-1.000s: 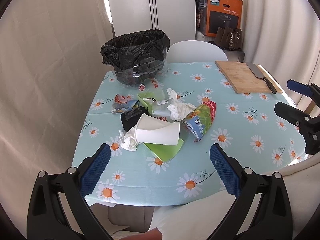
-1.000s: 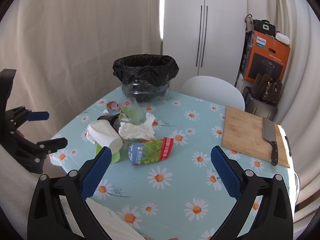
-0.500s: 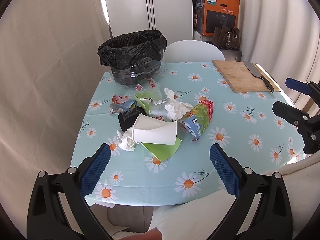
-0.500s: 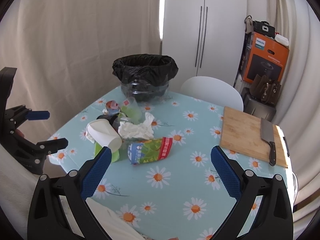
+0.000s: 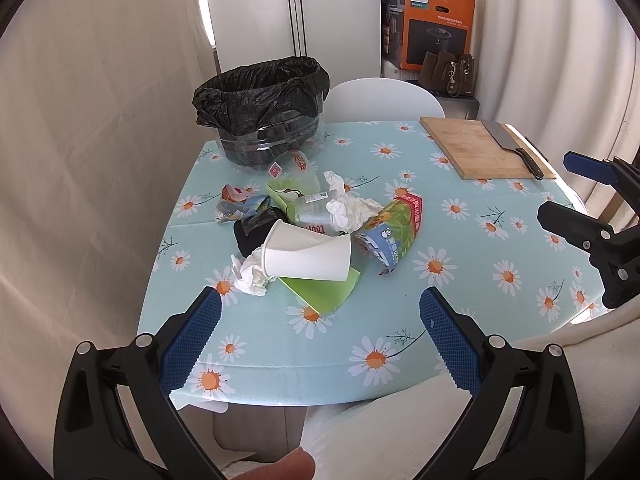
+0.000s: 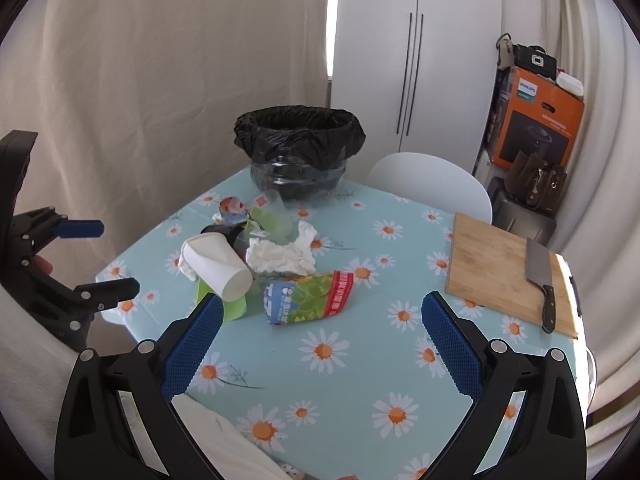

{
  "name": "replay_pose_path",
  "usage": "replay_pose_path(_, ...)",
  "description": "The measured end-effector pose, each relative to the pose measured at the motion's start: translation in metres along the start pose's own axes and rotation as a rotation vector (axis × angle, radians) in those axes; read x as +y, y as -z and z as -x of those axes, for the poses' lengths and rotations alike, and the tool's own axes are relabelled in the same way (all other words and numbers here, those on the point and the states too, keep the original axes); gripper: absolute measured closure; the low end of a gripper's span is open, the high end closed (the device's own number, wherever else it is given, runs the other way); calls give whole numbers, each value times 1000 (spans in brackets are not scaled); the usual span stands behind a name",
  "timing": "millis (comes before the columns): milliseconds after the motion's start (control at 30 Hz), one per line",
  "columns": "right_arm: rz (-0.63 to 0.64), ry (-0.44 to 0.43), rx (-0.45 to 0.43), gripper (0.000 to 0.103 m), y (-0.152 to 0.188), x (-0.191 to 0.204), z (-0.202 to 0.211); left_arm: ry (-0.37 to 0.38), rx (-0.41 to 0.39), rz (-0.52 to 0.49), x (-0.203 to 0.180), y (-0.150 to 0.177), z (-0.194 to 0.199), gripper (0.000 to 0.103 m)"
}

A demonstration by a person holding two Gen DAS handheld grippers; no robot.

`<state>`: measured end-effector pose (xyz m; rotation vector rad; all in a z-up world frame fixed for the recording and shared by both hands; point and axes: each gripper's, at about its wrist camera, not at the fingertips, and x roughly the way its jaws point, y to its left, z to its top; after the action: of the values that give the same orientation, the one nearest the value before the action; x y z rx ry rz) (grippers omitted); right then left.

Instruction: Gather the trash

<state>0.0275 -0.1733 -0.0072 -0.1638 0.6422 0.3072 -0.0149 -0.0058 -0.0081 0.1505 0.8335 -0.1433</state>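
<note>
Both the left gripper (image 5: 320,312) and right gripper (image 6: 322,316) gape wide, holding nothing; the paper cup (image 5: 306,256) lies ahead of the left one.

- Trash bin (image 5: 262,110) stands at the tabletop's (image 5: 460,272) far edge.
- Paper cup (image 5: 308,252) lies before the bin, on its side.
- Cutting board (image 5: 476,148) lies right of the bin; cleaver (image 5: 510,148) on it.

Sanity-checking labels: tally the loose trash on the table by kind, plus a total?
Paper cup: 1
Crumpled tissue wads: 2
Green sheets: 2
Printed snack wrappers: 2
Clear plastic pieces: 2
Black item: 1
Total: 10; overlaps may hide more.
</note>
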Motion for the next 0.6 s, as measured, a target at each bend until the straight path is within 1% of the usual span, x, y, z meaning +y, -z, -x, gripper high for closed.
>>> replay_pose_path(300, 8, 6, -1, 8, 0, 4, 1, 29, 4, -24, -4, 4, 2, 6)
replay_pose_path(600, 56, -34, 2, 8, 3, 16, 2, 17, -5, -49, -5, 10, 3, 6)
